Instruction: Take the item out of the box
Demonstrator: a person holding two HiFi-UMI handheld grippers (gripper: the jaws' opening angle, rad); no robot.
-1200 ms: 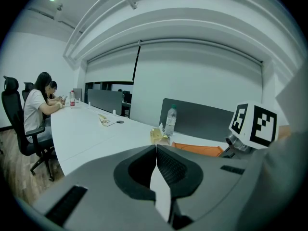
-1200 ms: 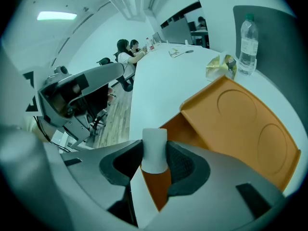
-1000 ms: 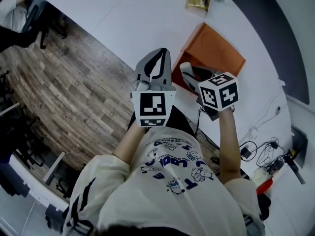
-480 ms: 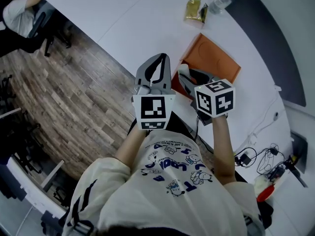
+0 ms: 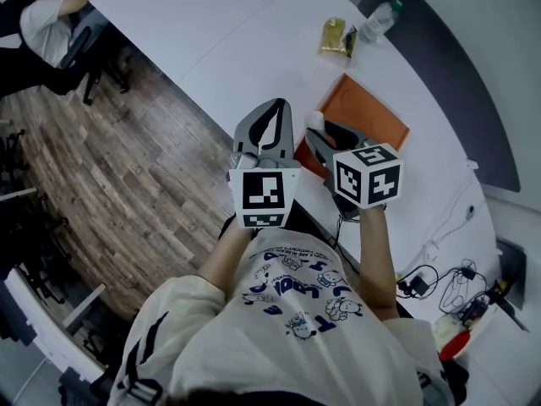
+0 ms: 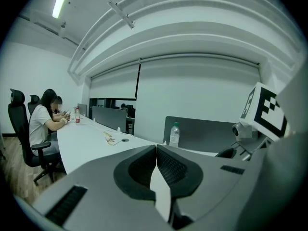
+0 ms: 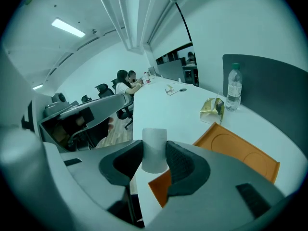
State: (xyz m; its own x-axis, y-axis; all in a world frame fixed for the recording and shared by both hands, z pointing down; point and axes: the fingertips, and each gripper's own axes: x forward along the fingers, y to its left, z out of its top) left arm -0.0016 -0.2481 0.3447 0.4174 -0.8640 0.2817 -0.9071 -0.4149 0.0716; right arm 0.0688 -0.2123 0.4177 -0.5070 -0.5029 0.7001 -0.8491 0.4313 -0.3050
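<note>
My right gripper (image 7: pixel 154 159) is shut on a short white cylinder (image 7: pixel 155 141), held upright between the dark pads above the table's near edge. In the head view the cylinder (image 5: pixel 314 120) shows as a small white end at the right gripper (image 5: pixel 319 135), just left of the orange box (image 5: pixel 365 115). The orange box (image 7: pixel 240 150) lies open and shallow on the white table (image 7: pixel 168 109), with round hollows in its floor. My left gripper (image 6: pixel 156 159) is shut with nothing in it. It hangs to the left of the box (image 5: pixel 270 108), beyond the table's edge and over the floor.
A gold foil packet (image 5: pixel 336 35) and a clear water bottle (image 5: pixel 377 20) lie past the box. A grey partition (image 7: pixel 269 90) stands behind them. A seated person (image 6: pixel 42 121) works far down the long table. Cables (image 5: pixel 448 282) lie by my right elbow. Wooden floor (image 5: pixel 110 176) lies to the left.
The head view has tilted, so the box and packet sit lower in the picture. Both grippers keep their pose. The right one still holds the white cylinder.
</note>
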